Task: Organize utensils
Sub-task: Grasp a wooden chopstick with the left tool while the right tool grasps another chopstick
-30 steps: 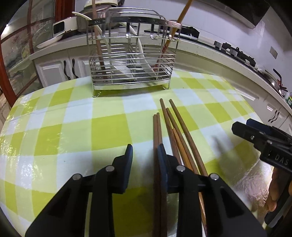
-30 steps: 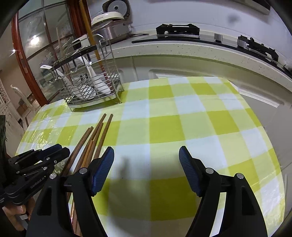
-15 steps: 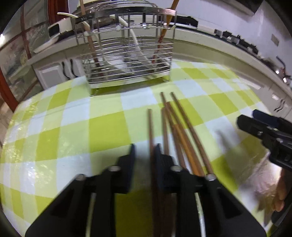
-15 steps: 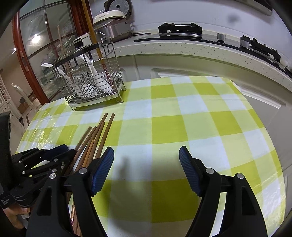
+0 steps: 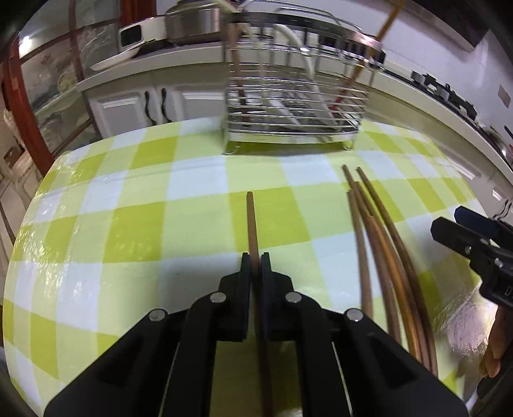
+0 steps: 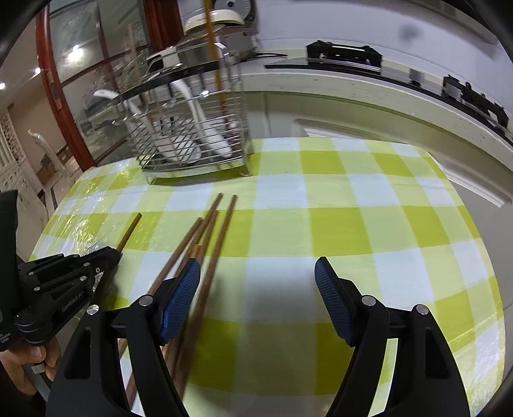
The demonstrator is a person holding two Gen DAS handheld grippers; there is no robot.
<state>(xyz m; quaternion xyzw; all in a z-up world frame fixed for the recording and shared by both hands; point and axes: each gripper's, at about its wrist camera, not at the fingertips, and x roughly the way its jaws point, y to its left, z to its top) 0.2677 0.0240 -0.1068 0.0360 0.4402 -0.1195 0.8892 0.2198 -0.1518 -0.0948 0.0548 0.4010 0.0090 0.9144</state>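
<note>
My left gripper (image 5: 255, 263) is shut on one brown wooden chopstick (image 5: 252, 224), which sticks out forward above the checked tablecloth. Several more chopsticks (image 5: 381, 231) lie in a loose bundle to its right. The wire utensil rack (image 5: 291, 102) stands at the far side of the table, holding white spoons and upright sticks. In the right wrist view the held chopstick (image 6: 130, 231) pokes out of the left gripper (image 6: 112, 255) at the left, and the bundle (image 6: 205, 237) lies by my right gripper (image 6: 256, 272), which is open and empty. The rack (image 6: 192, 128) stands at the back left.
The green and white checked table (image 6: 352, 224) curves off at its right and near edges. A white kitchen counter (image 6: 368, 93) with a stove runs behind. A pot and rice cooker (image 5: 189, 25) sit on the counter behind the rack.
My left gripper has shut on one chopstick and carried it to the left, away from the bundle, and the rack now looks closer. The right gripper has stayed open and barely moved.
</note>
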